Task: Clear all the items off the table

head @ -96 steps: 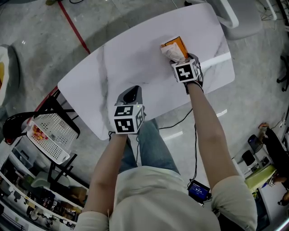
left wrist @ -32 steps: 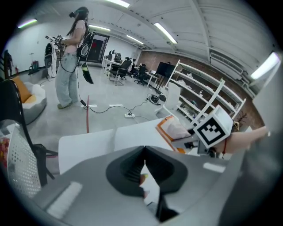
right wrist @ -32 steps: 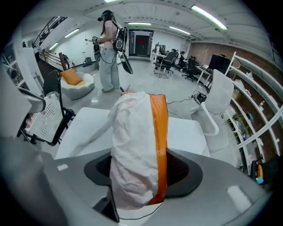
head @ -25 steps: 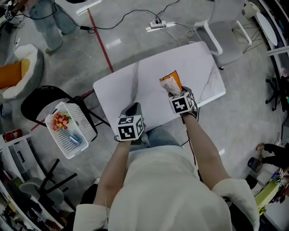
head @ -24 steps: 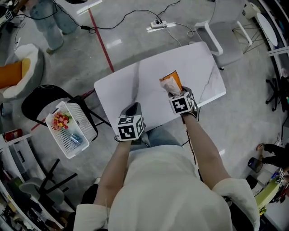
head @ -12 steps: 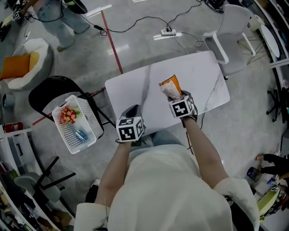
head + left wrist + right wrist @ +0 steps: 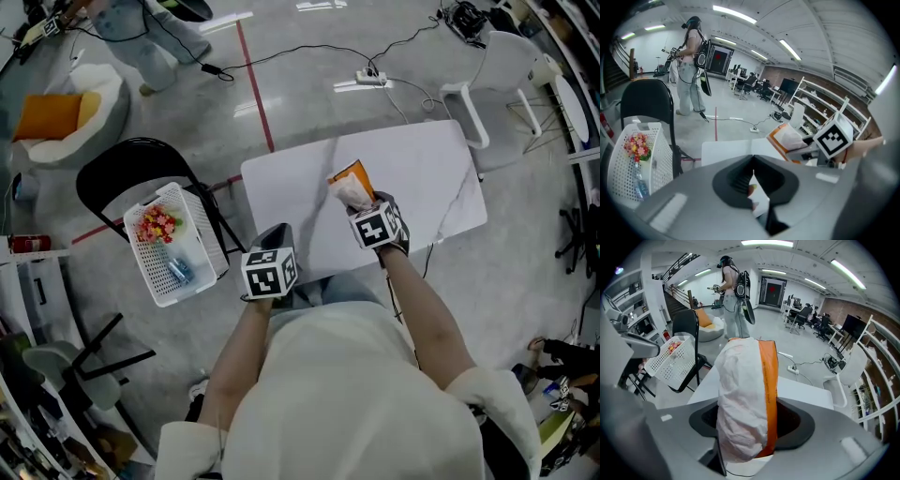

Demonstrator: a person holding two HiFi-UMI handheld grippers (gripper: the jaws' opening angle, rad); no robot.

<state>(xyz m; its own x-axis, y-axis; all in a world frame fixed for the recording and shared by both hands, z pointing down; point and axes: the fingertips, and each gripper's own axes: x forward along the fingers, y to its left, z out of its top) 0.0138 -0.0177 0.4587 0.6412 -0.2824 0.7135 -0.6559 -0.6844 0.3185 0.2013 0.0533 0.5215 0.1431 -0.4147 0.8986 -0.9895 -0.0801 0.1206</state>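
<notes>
Right tongs point(image 7: 364, 207) are clamped on the lower end of an orange-and-white bag point(image 7: 743, 394), so it stands up out of the jaws toward 12 o'clock. That hold looks meant for carrying, and the bag seems clear of the white tabletop point(image 7: 427, 178), over its near middle. Left tongs point(image 7: 274, 234) are closed on nothing at the near edge, at 8 o'clock from the bag, out of the way. No other item shows on the tabletop, so this is likely the last. At 9 o'clock from the tabletop a white basket point(image 7: 202, 239) sits on a black chair point(image 7: 112, 173), holding flowers point(image 7: 155, 225) and a bottle point(image 7: 178, 272): the probable drop point.
</notes>
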